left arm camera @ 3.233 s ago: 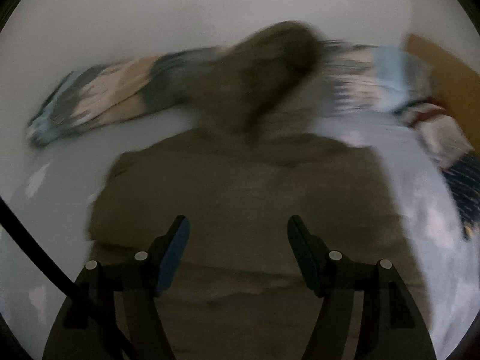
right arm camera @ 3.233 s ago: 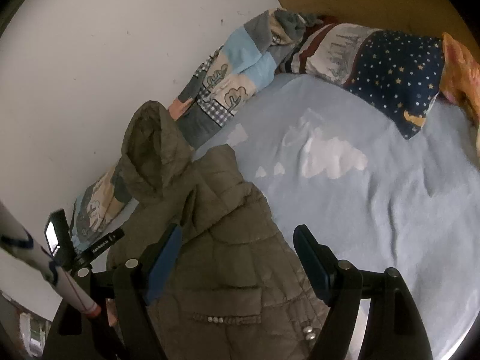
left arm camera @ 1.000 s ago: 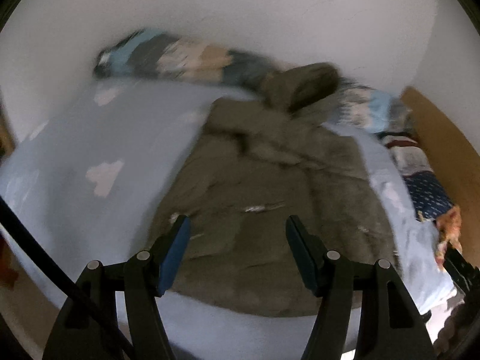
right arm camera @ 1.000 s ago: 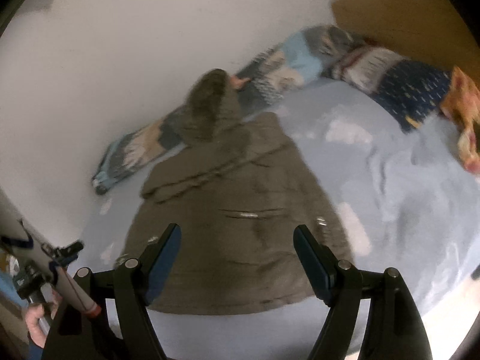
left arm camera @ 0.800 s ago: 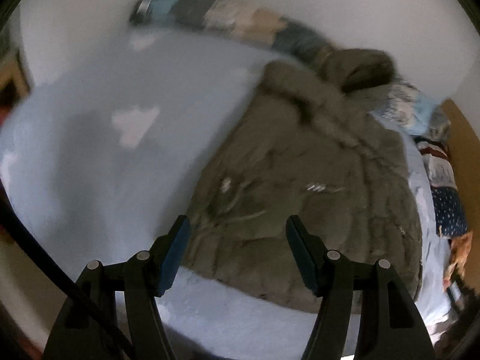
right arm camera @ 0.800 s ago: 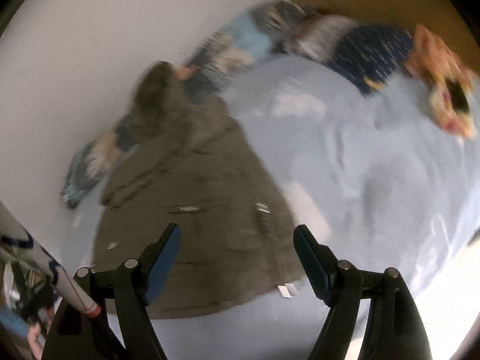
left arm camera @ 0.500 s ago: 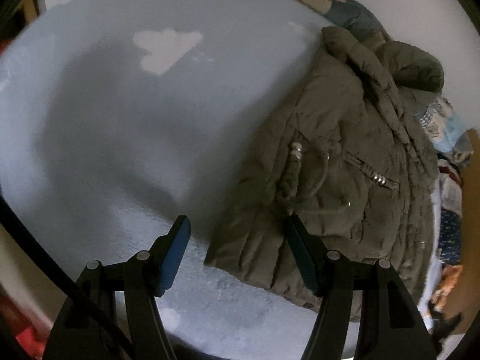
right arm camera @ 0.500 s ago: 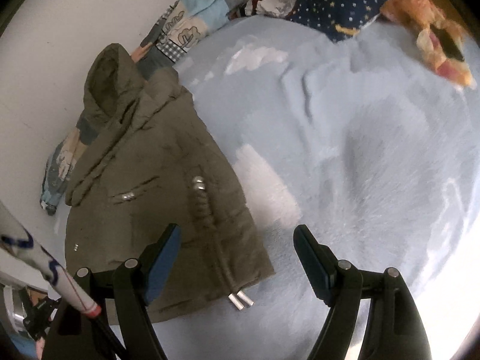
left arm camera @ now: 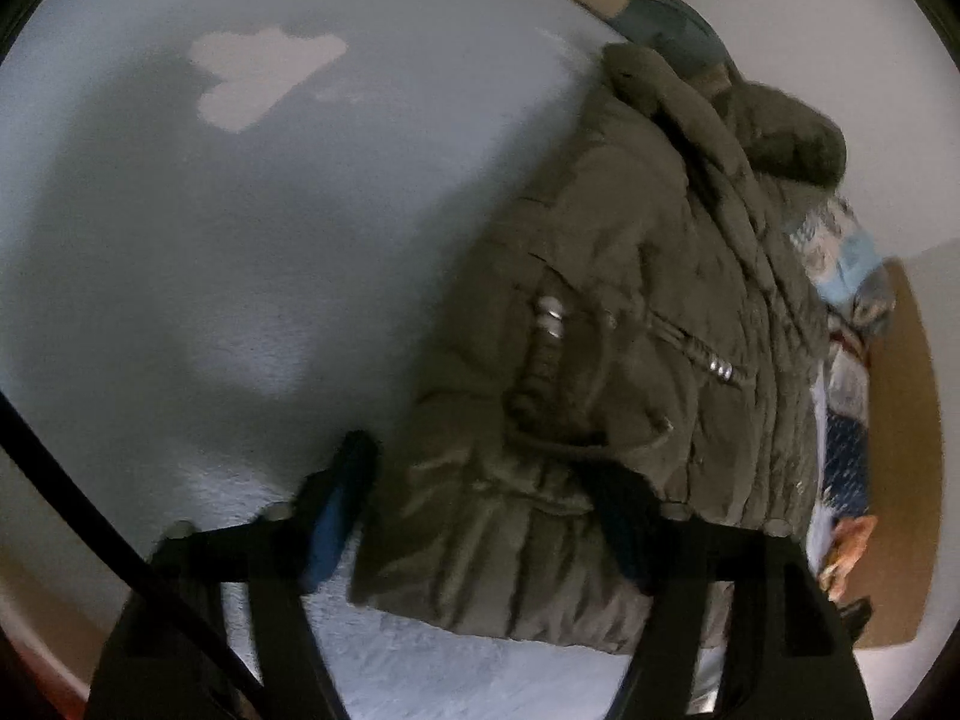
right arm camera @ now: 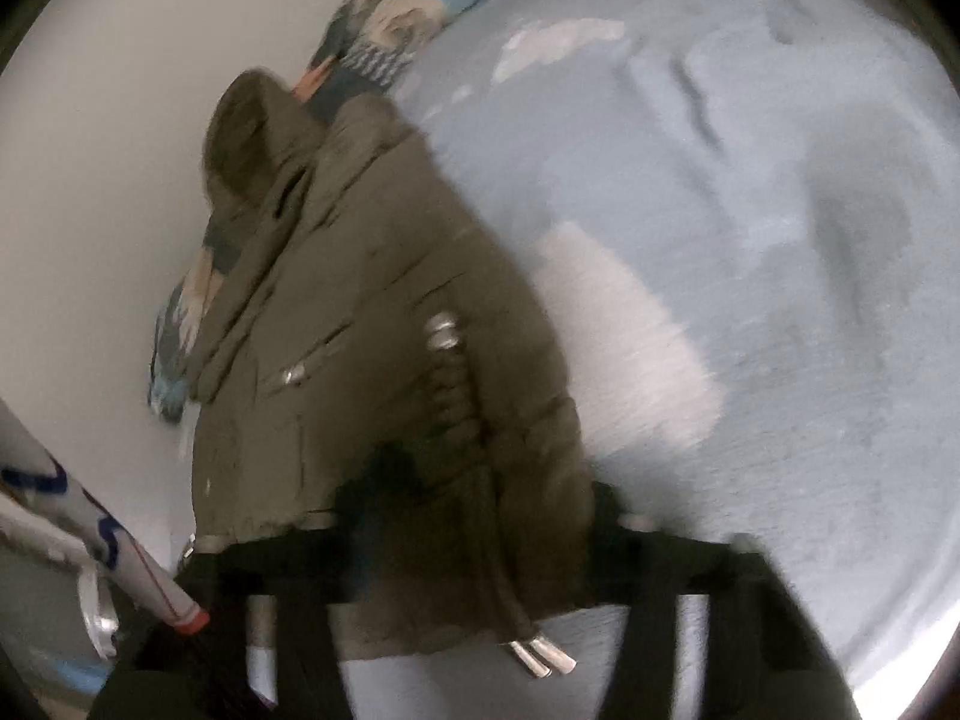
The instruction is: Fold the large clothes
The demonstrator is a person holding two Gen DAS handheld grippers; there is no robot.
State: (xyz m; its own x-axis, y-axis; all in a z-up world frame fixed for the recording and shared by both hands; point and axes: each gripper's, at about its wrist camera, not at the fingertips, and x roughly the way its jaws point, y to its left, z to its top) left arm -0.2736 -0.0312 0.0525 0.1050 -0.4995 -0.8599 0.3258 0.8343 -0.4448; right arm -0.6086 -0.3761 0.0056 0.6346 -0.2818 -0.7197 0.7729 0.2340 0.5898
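Now both claws, left claw (left arm camera: 480,516) and right claw (right arm camera: 480,516), are gaping apart, seemingly straddling the jacket (left arm camera: 630,360) hem for folding

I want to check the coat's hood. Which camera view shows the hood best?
The right wrist view: the hood lies open against the wall, its whole outline visible. In the left wrist view the hood is small, at the far edge, partly behind the collar.

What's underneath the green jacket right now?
The olive jacket lies on a light blue blanket with white cloud patches. The blanket shows all around it; whatever sits directly beneath the jacket is covered. Its hood rests against a patterned pillow.
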